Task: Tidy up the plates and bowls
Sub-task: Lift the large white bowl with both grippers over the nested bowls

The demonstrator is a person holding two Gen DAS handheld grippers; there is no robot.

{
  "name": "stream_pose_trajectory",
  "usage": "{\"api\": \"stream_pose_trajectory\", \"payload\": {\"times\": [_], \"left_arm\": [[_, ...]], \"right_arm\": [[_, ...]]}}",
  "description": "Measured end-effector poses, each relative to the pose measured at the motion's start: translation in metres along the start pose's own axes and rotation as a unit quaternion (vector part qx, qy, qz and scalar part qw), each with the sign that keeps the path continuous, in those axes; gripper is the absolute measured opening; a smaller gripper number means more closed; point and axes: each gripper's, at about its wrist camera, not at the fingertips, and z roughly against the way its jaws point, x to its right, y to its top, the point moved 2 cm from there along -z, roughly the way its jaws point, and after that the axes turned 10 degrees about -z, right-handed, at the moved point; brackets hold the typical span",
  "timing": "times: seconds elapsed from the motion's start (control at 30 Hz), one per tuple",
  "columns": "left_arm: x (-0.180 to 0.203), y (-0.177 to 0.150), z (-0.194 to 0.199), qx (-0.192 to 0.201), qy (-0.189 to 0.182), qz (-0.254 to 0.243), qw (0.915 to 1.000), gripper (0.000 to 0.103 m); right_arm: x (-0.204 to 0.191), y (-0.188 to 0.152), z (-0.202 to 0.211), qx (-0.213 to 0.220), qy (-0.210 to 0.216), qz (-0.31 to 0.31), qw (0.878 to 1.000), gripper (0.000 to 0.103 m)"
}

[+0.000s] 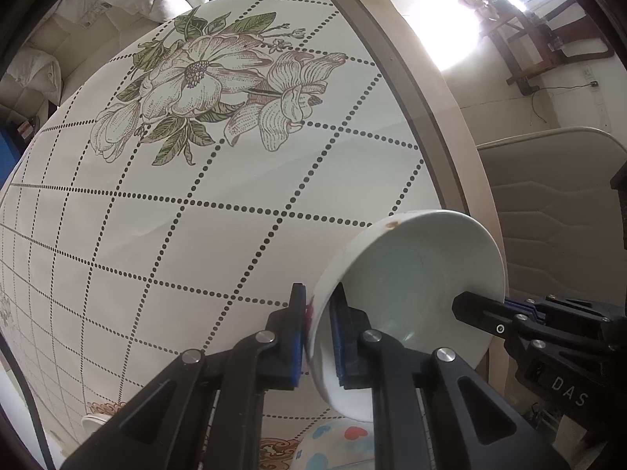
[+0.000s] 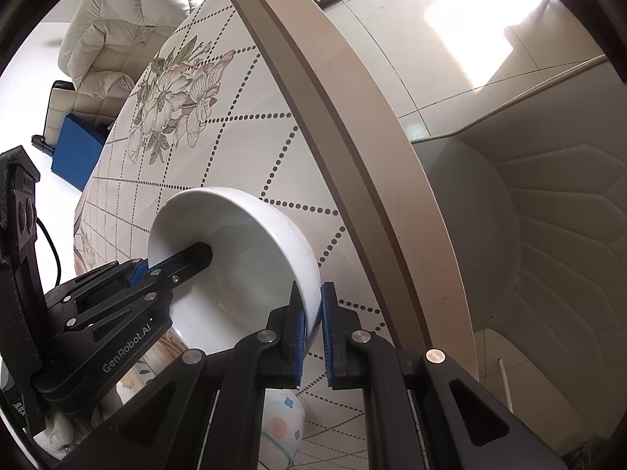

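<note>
A white bowl (image 1: 415, 274) is held above the flower-patterned table (image 1: 196, 215) near its right edge. My left gripper (image 1: 317, 337) is shut on the bowl's near rim, one finger inside and one outside. My right gripper (image 2: 311, 333) is shut on the opposite rim of the same bowl (image 2: 243, 250). Each gripper shows in the other's view: the right one (image 1: 509, 321) at the bowl's far rim, the left one (image 2: 156, 270) reaching into the bowl. A second bowl with coloured hearts and flowers (image 1: 337, 446) sits on the table below; it also shows in the right wrist view (image 2: 282, 427).
A small white dish (image 1: 94, 423) lies at the lower left of the table. The table's beige rim (image 2: 352, 156) runs diagonally. A beige chair (image 2: 548, 235) stands beside the table on the right. A padded armchair (image 2: 117, 31) and a blue box (image 2: 78, 149) stand beyond the far side.
</note>
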Motion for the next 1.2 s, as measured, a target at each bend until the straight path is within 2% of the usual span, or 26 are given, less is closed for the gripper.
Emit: {"api": "stream_pose_trajectory", "payload": {"times": [0.3, 0.6, 0.93, 1.2], "left_arm": [[-0.015, -0.007, 0.019, 0.013, 0.000, 0.006, 0.9999, 0.010], [-0.014, -0.022, 0.052, 0.036, -0.003, 0.003, 0.9994, 0.010], [-0.011, -0.057, 0.084, 0.050, -0.005, -0.006, 0.9987, 0.010], [0.002, -0.093, 0.095, 0.052, -0.006, -0.019, 0.9985, 0.010]], "right_arm": [[-0.012, -0.006, 0.017, 0.007, 0.005, 0.010, 1.000, 0.009], [-0.026, -0.026, 0.048, 0.021, 0.015, 0.021, 0.999, 0.009], [-0.036, -0.073, 0.080, 0.033, 0.023, 0.032, 0.999, 0.009], [-0.033, -0.122, 0.084, 0.035, 0.022, 0.033, 0.999, 0.009]]}}
